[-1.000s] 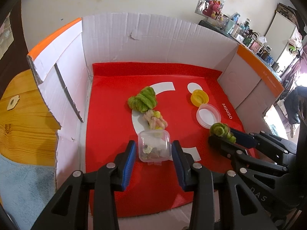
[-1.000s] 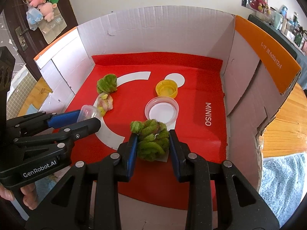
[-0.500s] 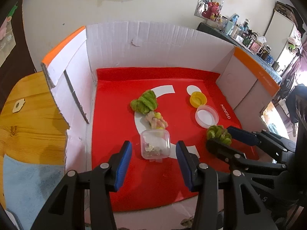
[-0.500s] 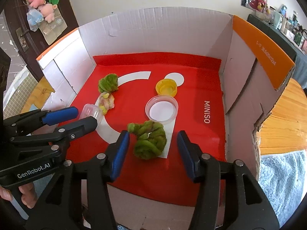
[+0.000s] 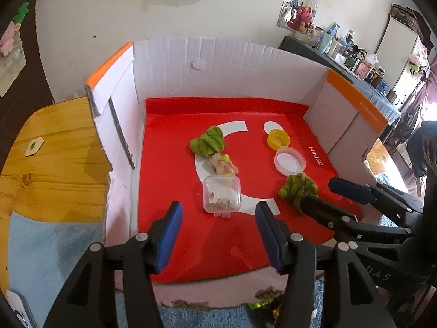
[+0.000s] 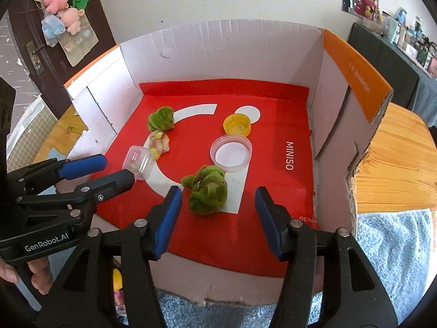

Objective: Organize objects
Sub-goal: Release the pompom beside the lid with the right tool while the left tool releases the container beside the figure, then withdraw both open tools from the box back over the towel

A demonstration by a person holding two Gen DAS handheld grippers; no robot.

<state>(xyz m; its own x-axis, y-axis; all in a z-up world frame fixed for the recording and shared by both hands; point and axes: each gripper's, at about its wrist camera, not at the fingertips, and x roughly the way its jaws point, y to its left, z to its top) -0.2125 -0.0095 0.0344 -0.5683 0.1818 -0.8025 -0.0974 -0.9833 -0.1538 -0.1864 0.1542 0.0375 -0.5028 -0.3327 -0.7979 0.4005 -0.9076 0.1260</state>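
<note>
Both grippers' jaws have just been opening and grip nothing: left gripper sits just behind the clear box, right gripper just behind the near green bundle, both on the red mat.

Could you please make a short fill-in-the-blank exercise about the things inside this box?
1. The yellow cap lies on a mat coloured ____.
2. The number of green fuzzy bundles in the box is ____.
3. The clear square container lies in front of the ____ gripper.

Missing words: red; two; left
</note>
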